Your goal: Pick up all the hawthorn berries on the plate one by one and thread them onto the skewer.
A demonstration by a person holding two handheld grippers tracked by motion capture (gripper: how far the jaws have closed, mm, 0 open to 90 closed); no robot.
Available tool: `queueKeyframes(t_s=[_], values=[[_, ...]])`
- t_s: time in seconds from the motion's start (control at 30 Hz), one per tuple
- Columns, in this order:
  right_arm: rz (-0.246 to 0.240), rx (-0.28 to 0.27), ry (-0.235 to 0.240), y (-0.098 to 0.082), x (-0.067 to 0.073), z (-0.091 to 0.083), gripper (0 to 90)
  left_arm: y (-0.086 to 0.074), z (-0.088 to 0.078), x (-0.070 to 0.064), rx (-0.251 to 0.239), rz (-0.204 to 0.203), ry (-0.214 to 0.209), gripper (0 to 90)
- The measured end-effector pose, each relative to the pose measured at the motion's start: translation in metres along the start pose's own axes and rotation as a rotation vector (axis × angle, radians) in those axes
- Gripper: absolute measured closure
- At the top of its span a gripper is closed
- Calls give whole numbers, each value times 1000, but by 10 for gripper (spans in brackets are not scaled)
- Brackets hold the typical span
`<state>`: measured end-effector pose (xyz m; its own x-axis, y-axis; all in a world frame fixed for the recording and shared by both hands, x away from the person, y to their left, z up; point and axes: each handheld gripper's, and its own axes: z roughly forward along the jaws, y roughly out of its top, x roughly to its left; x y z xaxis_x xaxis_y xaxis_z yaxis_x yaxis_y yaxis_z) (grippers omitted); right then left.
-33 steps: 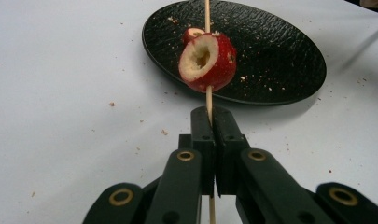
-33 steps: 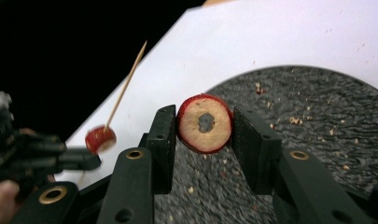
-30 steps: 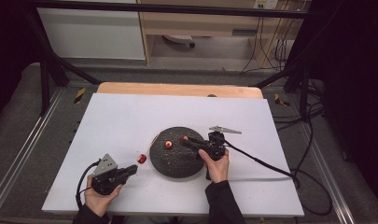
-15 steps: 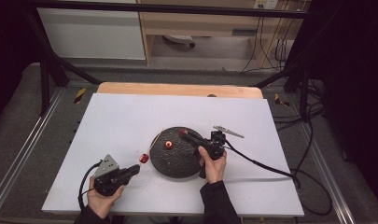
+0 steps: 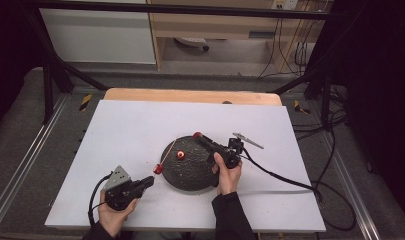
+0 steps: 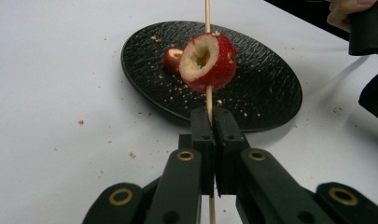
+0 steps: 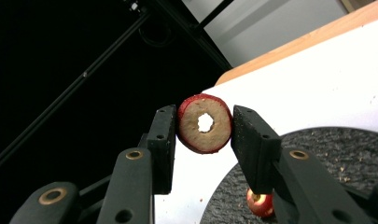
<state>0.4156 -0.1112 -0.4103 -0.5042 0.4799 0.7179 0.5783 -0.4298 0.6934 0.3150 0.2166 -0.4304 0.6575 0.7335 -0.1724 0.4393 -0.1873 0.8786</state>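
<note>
Left gripper (image 6: 213, 122): we see the jaws clamped on the skewer (image 6: 208, 95), its cored red fruit (image 6: 207, 62) just off the plate's (image 5: 190, 172) left rim.
Right gripper (image 7: 204, 130): we see it pinching a fruit ring (image 7: 205, 123) above the plate's far edge.
Plate: one fruit piece (image 5: 181, 155) near its centre.

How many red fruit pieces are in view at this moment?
3: one threaded on the skewer held by the left gripper, one clamped in the right gripper, and one lying on the black plate. Others may be hidden.
</note>
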Motion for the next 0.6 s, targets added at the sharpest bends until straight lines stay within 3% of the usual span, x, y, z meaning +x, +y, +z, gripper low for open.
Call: queueKeyframes(t_s=[0.33, 0.6], values=[[10, -69, 13, 11, 4, -3, 612, 11, 8, -10, -20, 15, -10, 881], [9, -102, 25, 15, 4, -4, 613, 17, 18, -26, -40, 17, -34, 881]])
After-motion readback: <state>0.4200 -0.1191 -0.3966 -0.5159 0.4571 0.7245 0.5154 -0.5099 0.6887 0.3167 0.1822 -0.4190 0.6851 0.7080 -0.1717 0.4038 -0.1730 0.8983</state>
